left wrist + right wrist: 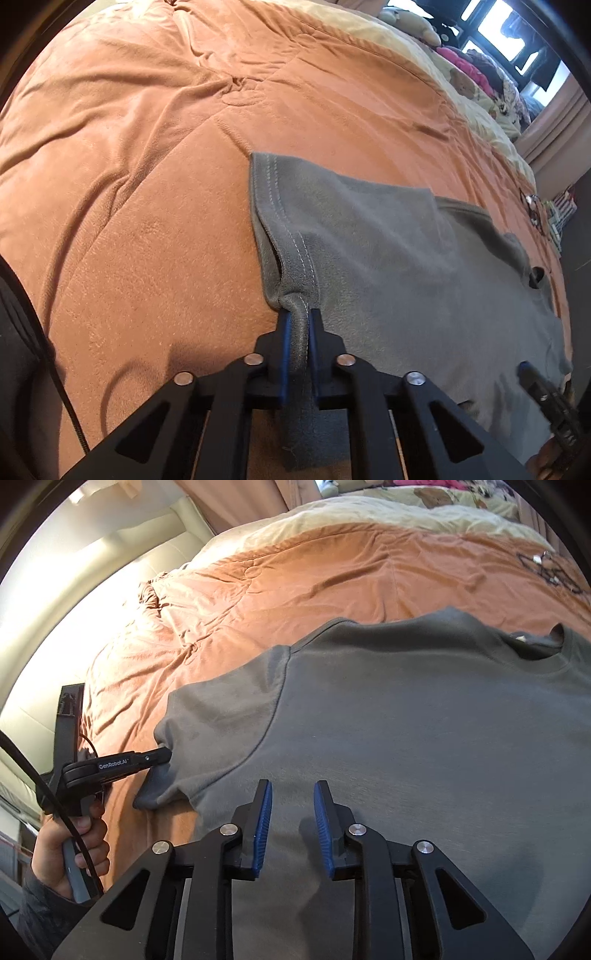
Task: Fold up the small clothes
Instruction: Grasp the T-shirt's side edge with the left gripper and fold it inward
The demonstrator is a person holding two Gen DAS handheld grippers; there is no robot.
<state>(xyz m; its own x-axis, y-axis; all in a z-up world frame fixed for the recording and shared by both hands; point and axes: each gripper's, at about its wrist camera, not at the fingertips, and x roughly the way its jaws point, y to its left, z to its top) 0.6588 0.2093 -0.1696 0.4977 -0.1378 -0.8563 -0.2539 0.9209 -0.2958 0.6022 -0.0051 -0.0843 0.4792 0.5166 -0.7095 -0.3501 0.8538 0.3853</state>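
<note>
One grey T-shirt [406, 720] on the bed [147, 184]: my left gripper [299, 317] pinches its sleeve hem; right gripper [293, 794] fingers spread above its body.

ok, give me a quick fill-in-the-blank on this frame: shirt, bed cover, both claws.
1. The grey T-shirt lies on an ____ bed cover.
2. The left claw is shut on the hem of the shirt's ____.
3. The right claw hovers over the shirt with its blue pads ____.

Missing words: orange; sleeve; apart
</note>
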